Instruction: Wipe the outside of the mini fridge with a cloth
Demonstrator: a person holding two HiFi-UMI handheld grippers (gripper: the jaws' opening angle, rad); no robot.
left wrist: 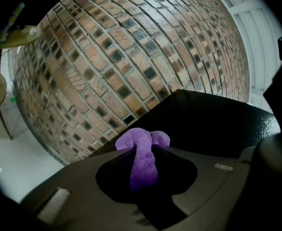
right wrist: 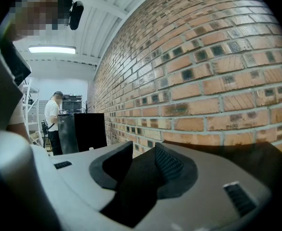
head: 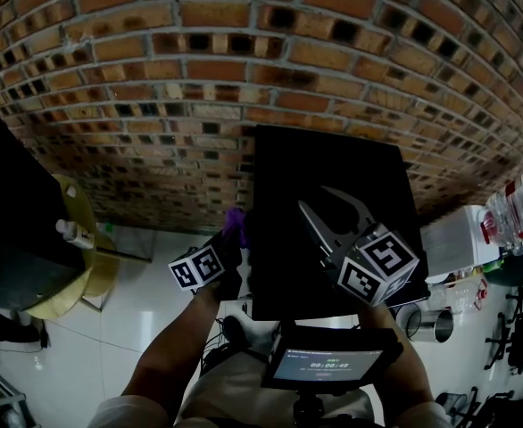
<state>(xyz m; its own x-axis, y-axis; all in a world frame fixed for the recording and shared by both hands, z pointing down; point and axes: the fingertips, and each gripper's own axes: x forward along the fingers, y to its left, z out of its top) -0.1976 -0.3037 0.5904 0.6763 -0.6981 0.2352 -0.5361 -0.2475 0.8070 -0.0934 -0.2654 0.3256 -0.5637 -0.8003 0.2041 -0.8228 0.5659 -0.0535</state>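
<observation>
Left tool (left wrist: 145, 160): it is clamping down on a bunched purple terry cloth (left wrist: 140, 139), with the jaws pressing in from both sides and a soft lump bulging out past the tips.
Black box-shaped mini fridge (head: 333, 194): it is standing on the pale tiled floor (head: 145, 301) with its back against the red brick wall (head: 244, 61), seen from above in the head view.
Cloth against fridge: the purple cloth is sitting right at the fridge's left edge, up by the top corner. It seems to be brushing the fridge's side, though the dark picture is not making the contact clear.
Right tool (head: 335, 210): it is hovering over the fridge's black top with its jaws standing apart and gripping nothing. Its ribbed pads (right wrist: 170, 165) are showing bare in the right gripper view.
Small round gold surface (head: 81, 212): it is standing left of the fridge and carrying a white bottle (head: 72, 232).
Clear plastic bottles (head: 516, 208): they are lying off to the right, well apart from the fridge.
Small screen (head: 328, 362): it is glowing at the bottom of the head view.
Far end: in the right gripper view, a person in a white shirt (right wrist: 52, 117) is standing beside a second black cabinet (right wrist: 89, 129) along the same wall.
</observation>
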